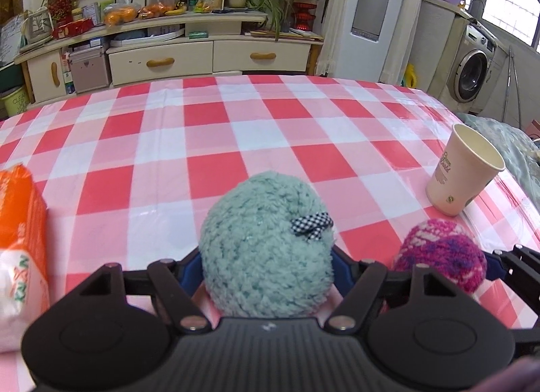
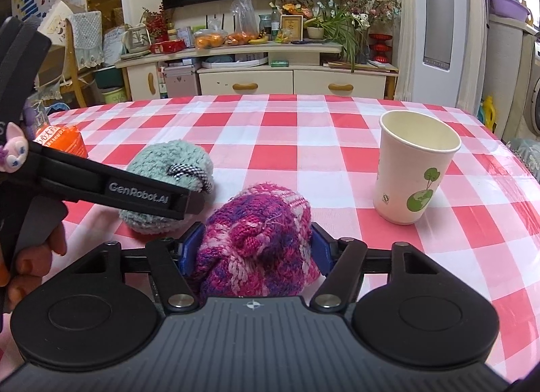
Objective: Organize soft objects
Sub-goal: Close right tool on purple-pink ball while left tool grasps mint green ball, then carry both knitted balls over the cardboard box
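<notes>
A fluffy teal bundle [image 1: 266,247] with a small checked bow sits between the blue pads of my left gripper [image 1: 266,267], which is shut on it at table level. It also shows in the right wrist view [image 2: 162,169], behind the left gripper's arm. A pink and purple knitted bundle [image 2: 260,240] sits between the blue pads of my right gripper [image 2: 258,247], which is shut on it. The knitted bundle also shows at the right of the left wrist view [image 1: 442,253]. The two bundles lie side by side, close together.
A white paper cup [image 2: 415,169] stands upright right of the knitted bundle; it also shows in the left wrist view [image 1: 462,169]. An orange and white tissue pack [image 1: 20,240] lies at the left. The red and white checked tablecloth [image 1: 236,129] stretches ahead.
</notes>
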